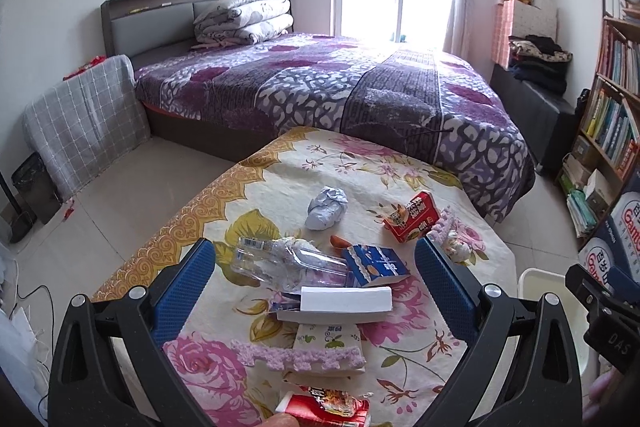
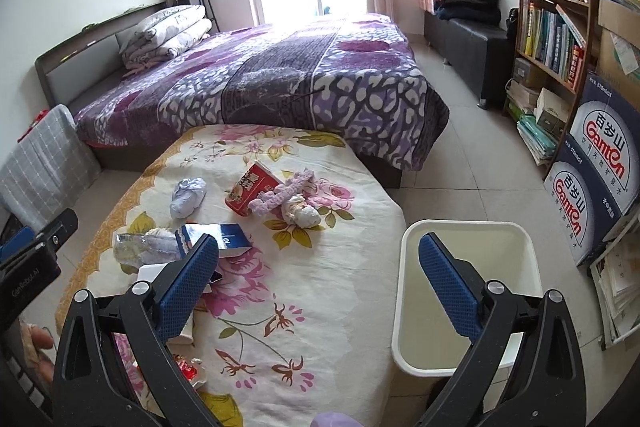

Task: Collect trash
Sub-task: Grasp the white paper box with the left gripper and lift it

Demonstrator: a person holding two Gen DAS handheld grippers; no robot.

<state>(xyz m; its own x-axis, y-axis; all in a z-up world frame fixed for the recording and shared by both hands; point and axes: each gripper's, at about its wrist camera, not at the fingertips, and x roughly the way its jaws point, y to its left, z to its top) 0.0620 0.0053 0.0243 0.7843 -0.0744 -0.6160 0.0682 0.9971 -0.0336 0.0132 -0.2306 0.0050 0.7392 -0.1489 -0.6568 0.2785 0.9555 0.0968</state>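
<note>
Trash lies scattered on a table with a floral cloth: a crushed clear plastic bottle, a blue carton, a white box, a red snack box, a crumpled paper ball and a red wrapper. My left gripper hovers open above the bottle and the boxes. My right gripper is open over the table's right edge, holding nothing. The white bin stands on the floor just right of the table, with the right fingertip above its opening. It looks empty inside.
A bed with a purple cover abuts the table's far side. A bookshelf and stacked water cartons line the right wall. A purple fuzzy strip and a small doll lie on the table. A grey checked cushion leans at left.
</note>
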